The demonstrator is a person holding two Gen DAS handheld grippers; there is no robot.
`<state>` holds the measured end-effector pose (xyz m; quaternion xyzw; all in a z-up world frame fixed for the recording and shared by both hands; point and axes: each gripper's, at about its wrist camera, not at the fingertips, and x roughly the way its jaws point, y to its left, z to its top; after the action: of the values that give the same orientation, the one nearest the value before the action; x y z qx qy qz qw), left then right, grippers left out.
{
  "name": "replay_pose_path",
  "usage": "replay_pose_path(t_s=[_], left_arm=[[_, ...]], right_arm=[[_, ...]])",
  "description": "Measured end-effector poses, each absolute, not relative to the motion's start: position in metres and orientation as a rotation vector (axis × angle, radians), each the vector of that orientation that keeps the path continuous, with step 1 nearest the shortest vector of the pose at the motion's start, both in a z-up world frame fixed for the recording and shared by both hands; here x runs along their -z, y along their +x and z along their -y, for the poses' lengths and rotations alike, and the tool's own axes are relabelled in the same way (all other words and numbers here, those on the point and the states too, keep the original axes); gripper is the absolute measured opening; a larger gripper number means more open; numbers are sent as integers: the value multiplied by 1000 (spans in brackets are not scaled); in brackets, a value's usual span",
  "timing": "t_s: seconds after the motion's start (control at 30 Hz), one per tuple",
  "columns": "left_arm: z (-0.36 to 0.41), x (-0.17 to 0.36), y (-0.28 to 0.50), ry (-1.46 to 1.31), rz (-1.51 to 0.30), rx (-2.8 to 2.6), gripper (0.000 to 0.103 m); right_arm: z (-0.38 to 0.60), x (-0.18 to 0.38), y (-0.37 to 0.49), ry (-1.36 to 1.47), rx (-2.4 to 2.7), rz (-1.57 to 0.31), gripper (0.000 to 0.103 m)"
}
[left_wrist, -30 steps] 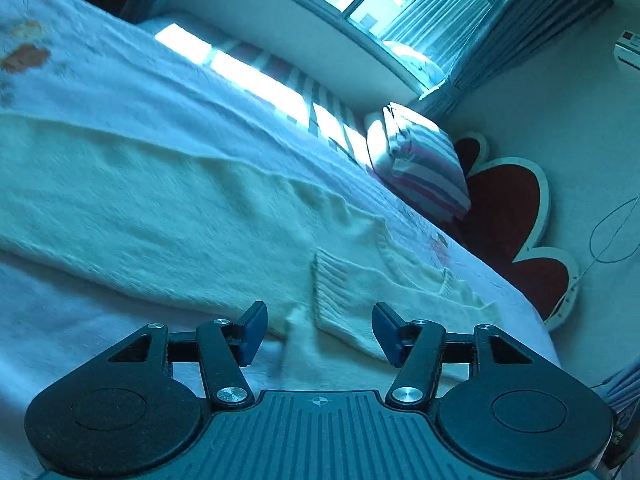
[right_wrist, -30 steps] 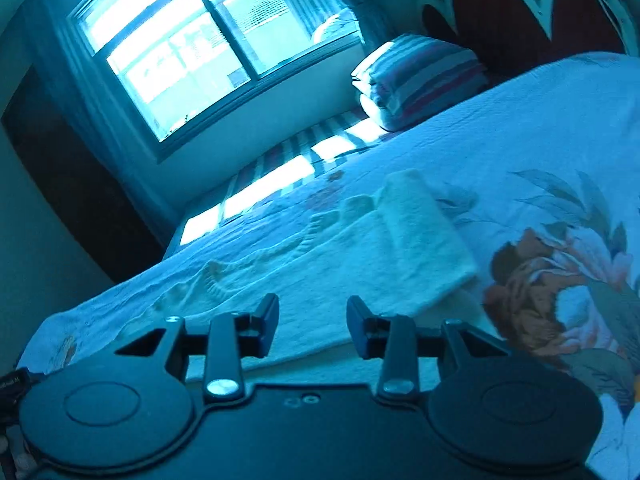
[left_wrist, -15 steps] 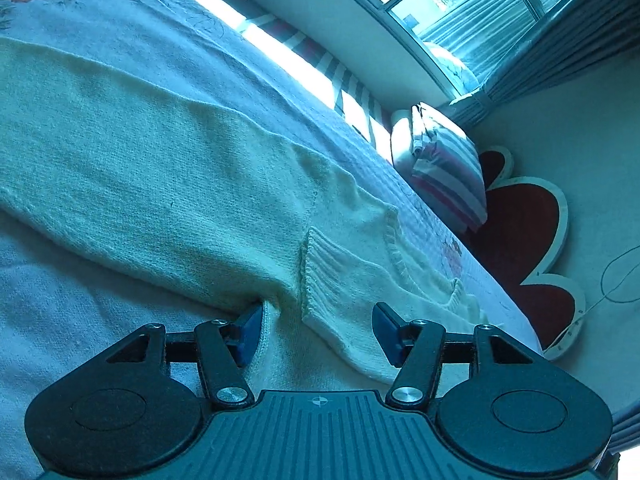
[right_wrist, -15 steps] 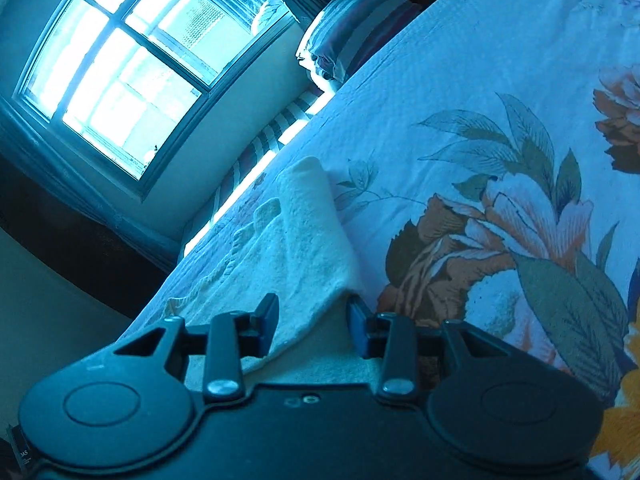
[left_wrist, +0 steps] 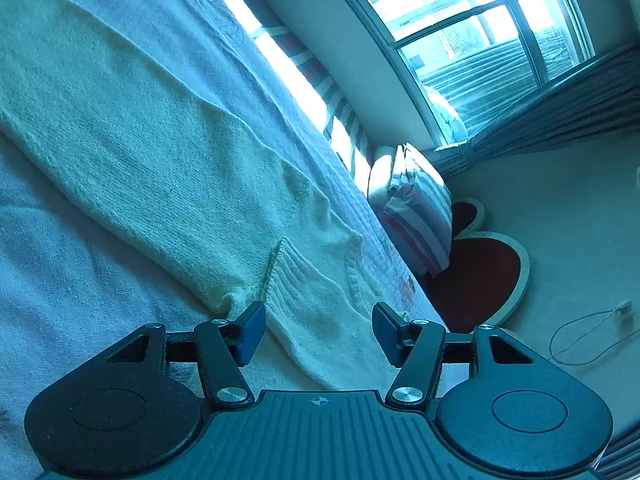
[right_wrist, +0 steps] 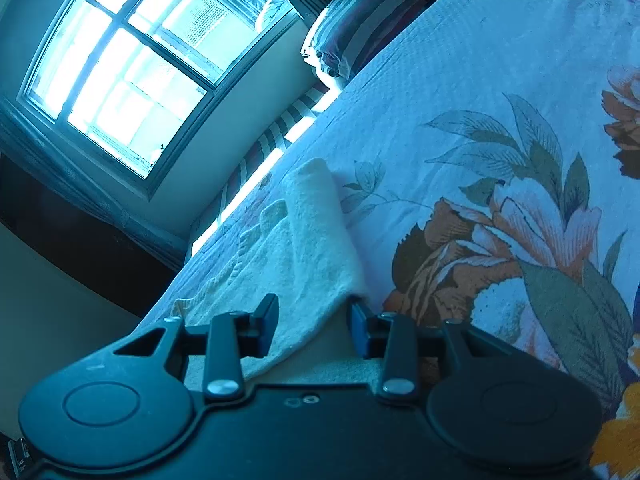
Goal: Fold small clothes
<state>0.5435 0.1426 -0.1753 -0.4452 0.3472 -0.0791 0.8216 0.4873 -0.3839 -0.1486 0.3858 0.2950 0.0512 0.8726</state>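
Lying flat across the bed (left_wrist: 60, 280), the cream knit sweater (left_wrist: 152, 132) stretches from the upper left of the left wrist view down to the left gripper (left_wrist: 318, 334). Its ribbed cuff (left_wrist: 304, 280) and the sleeve end sit between the blue pads (left_wrist: 250, 332), which stand spread and apart from the cloth on both sides, pinching nothing. To the left of the sweater the bedcover is bare; to the right the mattress edge falls off just past the garment, toward a striped pillow (left_wrist: 416, 216) and a red heart-shaped headboard (left_wrist: 480, 276).

In the right wrist view the right gripper (right_wrist: 314, 328) straddles the sweater's near corner (right_wrist: 304, 256). Its jaws are partly parted, with the folded edge running between them; the right pad seems to sit under the lifted corner, but shadow there hides whether either pad touches the knit, so a grip cannot be told. Beyond the corner the floral bedcover (right_wrist: 500, 220) lies open and flat to the right edge of the frame. The far side of the bed ends at a sunlit striped strip below the window (right_wrist: 120, 60).

Both gripper bodies cover the nearest part of the bed and the sweater's lower hem. The heavy blue cast and fisheye bend blur the far end of the garment, and its neckline cannot be made out.
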Motion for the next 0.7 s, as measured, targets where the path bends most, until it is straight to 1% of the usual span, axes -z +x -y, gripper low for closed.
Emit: replay_pose_path(t_s=[0.17,0.2,0.23,0.27,0.3,0.37,0.47,0.53,0.63,0.7], left_arm=[[-136,194,558,-932,-797,157,58],[-134,195,562,-927,-797,158,46],[-132,195,565,-918,-802,156,39],[-131,195,570,-911,-804,165,15],[-130,195,574,-906,-806,171,3],[-127,194,578,-874,-805,151,3],[-133,178,568,-840,-717,151,3],[-136,170,564,-789,-693,135,3],[-139,180,572,-742,-774,123,3],[-142,186,573,-742,-786,115,3]], right_arm=[[386,150,486,807,-110,-620,39],[386,150,486,810,-108,-620,39],[386,151,486,812,-106,-621,39],[386,151,486,813,-103,-622,39],[386,151,486,812,-102,-623,39],[386,151,486,809,-101,-622,39],[386,150,485,813,-98,-623,39],[386,148,485,815,-102,-619,39],[386,149,485,818,-112,-617,39],[387,154,486,840,-107,-618,39]])
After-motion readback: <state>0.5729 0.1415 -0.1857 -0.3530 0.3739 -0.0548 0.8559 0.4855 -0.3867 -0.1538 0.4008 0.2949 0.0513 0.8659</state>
